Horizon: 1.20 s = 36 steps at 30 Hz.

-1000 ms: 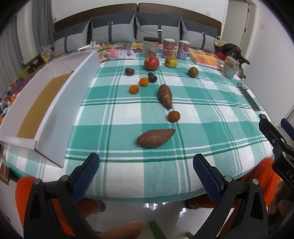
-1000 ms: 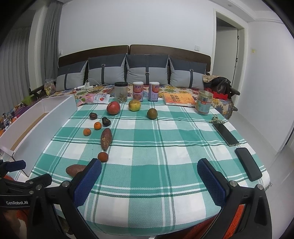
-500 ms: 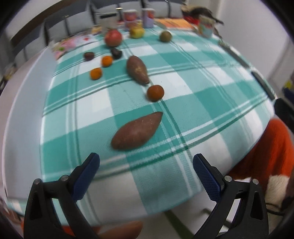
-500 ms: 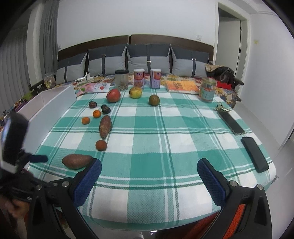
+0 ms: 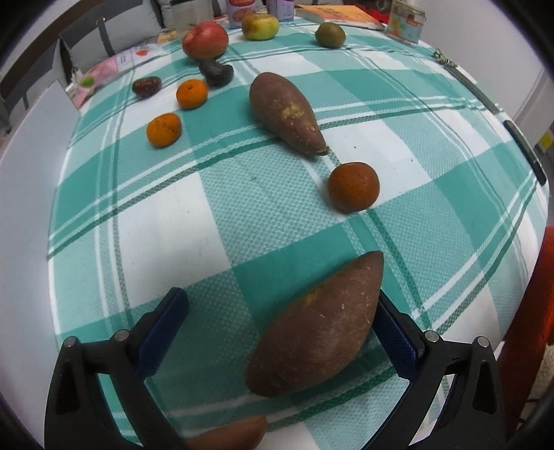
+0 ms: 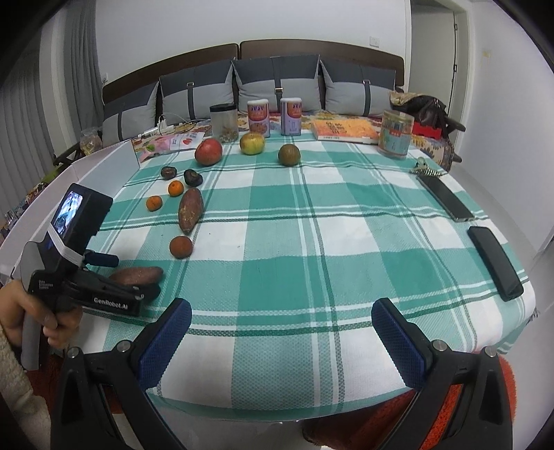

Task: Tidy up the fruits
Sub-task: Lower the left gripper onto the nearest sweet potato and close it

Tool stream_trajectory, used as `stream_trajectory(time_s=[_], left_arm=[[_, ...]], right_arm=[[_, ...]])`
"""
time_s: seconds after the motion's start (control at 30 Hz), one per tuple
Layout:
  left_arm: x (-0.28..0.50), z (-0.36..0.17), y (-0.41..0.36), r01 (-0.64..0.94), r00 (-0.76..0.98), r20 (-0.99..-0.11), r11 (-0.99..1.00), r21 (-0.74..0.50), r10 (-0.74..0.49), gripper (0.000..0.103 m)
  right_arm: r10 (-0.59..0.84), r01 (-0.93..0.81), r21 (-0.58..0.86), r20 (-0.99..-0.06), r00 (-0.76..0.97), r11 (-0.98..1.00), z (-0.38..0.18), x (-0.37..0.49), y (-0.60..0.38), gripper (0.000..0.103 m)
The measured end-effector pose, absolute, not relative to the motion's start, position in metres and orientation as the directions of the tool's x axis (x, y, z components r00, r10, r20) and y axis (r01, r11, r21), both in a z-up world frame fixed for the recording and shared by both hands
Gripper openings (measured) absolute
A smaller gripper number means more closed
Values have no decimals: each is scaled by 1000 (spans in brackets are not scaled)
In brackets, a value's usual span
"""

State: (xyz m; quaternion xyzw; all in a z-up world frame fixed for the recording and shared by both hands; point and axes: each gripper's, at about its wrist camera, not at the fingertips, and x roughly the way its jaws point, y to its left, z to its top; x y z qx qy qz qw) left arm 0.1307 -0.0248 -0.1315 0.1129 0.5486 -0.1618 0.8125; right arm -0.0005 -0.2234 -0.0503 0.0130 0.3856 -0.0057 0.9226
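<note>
- Near sweet potato (image 5: 313, 327) lying on the checked tablecloth (image 5: 242, 214) close to the table's front edge, tilted, its pointed end toward the upper right.
- Left claw (image 5: 282, 327) spread wide around it: right blue pad (image 5: 394, 341) touching or nearly touching the potato's side, left pad (image 5: 162, 332) well apart from it. Not clamped.
- Seen from the right wrist view, same potato (image 6: 136, 275) between the left claw's fingers, with a hand (image 6: 24, 311) on the handle.
- Just beyond, a dark orange (image 5: 353, 187), apart from the potato.
- Further back, a second sweet potato (image 5: 285, 112), its tip pointing at the dark orange.
- To the left of that, two small oranges (image 5: 163, 129), (image 5: 191, 93), and two dark fruits (image 5: 146, 86), (image 5: 216, 72).
- At the far side, a red apple (image 5: 205, 39), a yellow-green apple (image 5: 260, 26) and a greenish-brown fruit (image 5: 330, 34) in a loose row.
- Right claw (image 6: 280, 341) open and empty, hovering over the table's front edge.
- On the right side of the cloth, two phones (image 6: 445, 199), (image 6: 495, 263) lying flat.
- Behind the fruit, a jar (image 6: 224, 123), two cans (image 6: 258, 117), (image 6: 291, 116) and a book (image 6: 344, 131).
</note>
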Motion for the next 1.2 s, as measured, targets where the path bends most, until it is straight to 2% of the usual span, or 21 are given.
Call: stream_trajectory(time_s=[0.13,0.3,0.47,0.5,0.57,0.63,0.67,0.83,0.9,1.03,1.2], left_arm=[[130,-132,-24,384,345,-928,923,0,-143,103],[135,-129,-27,432,264,-959,901,24,-101,101],[122,-120,-31,486,307,-946,871,65,-101,98],[120,-119,-32,494,308,-945,867,59,-111,95],[118,-119,-33,518,286,-948,855,29,-141,59],[117,-117,-35,523,284,-946,852,16,-157,55],[117,-116,-35,527,286,-944,850,12,-164,48],[114,-111,-27,481,318,-931,877,-2,-177,47],[113,-109,-12,398,344,-922,917,-31,-180,47],[111,-105,33,201,388,-902,973,-116,-188,47],[107,-105,65,79,430,-882,981,-176,-193,47]], right_arm=[[10,19,33,-720,694,999,-54,1,-225,103],[20,15,42,-724,689,999,-56,0,-225,103],[18,20,44,-723,691,999,-56,0,-226,103],[18,21,45,-724,690,999,-56,0,-226,103],[20,22,48,-726,687,999,-57,0,-225,103],[21,19,47,-728,686,999,-56,-1,-225,103],[21,18,45,-728,685,999,-56,-1,-224,103],[27,13,48,-733,680,999,-57,-1,-224,103],[51,6,74,-746,664,997,-60,1,-226,103],[145,-16,169,-788,598,985,-72,14,-231,103],[301,-104,285,-840,451,953,-90,72,-221,103]])
